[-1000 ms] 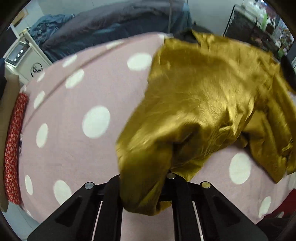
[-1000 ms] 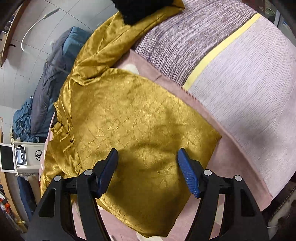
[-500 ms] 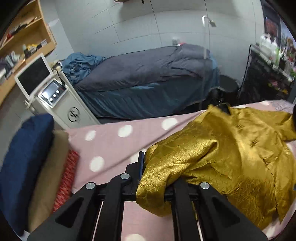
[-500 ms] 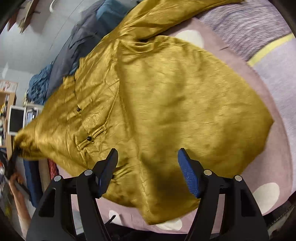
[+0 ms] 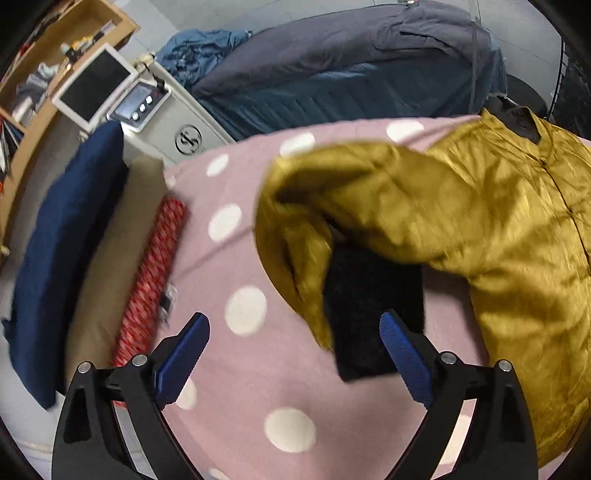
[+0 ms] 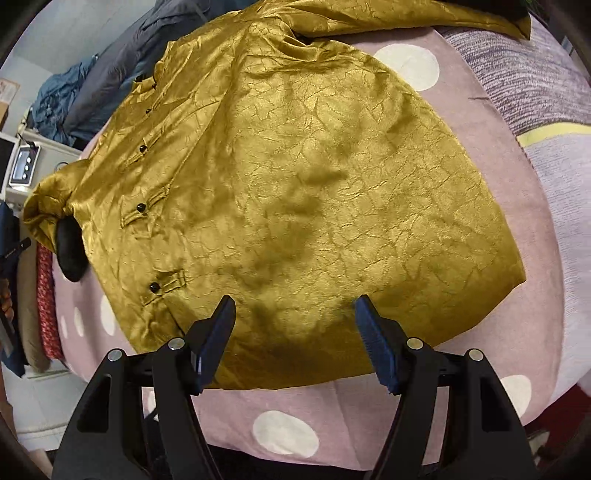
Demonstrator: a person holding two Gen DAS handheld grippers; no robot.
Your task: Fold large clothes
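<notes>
Once clamped, sleeve (image 5: 332,206) now free.

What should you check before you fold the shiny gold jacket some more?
1. Left gripper open and free of cloth: ok.
2. Right gripper open above the hem: ok.
3. Gold jacket body spread flat on the polka-dot blanket: ok.
4. Left sleeve laid flat: not ok, it is bunched, with its black lining showing.
5. Far sleeve fully on the blanket: not ok, it runs past the edge.
6. Front buttons all fastened: cannot tell.
</notes>
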